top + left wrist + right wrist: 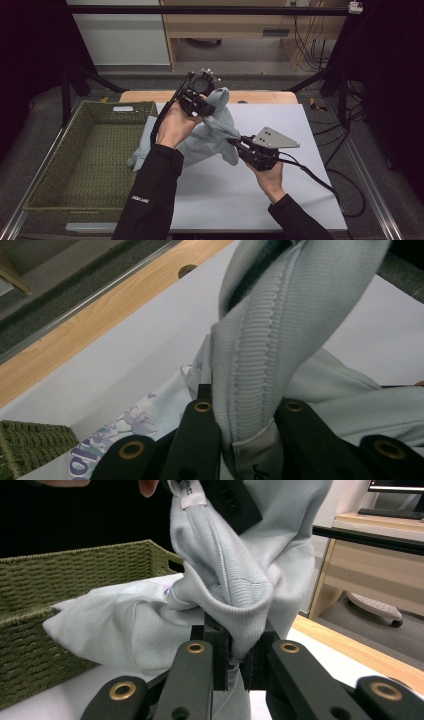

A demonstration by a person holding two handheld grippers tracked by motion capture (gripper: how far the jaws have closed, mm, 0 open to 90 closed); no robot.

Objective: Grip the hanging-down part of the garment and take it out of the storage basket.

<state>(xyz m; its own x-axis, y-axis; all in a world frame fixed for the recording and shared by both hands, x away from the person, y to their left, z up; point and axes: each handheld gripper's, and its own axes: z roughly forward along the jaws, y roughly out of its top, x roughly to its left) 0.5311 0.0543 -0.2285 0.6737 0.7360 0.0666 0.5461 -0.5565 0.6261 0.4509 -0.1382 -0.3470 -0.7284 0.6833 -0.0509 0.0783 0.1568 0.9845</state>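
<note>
Garment (212, 132) first: we have a pale grey-blue knit top lifted off the white tabletop (280, 200), its upper part hanging between our two tools and its lower part trailing down toward the woven basket (60, 165) at the left. It looks light and thoroughly limp; nothing about it holds a shape, so wherever we do not support it, it sags and folds on itself. The fabric seems grippy enough rather than slick, and there is nothing to break.

At the left, our left hand-held gripper (200, 107) is raised high and clamped on the ribbed band (255, 365), which the left gripper view shows pinched between the jaws with a small label just below. That thick, stitched edge is a good place to hold, since it resists slipping better than the thin body cloth. A floral print (135, 422) shows on the part lying below.

Further right, our right hand-held gripper (237, 143) sits lower and is closed on another fold of the ribbed edge (235, 615). We judge that taking the seams apart from each other would spread the cloth; bunched grips would only keep it twisted.
</note>
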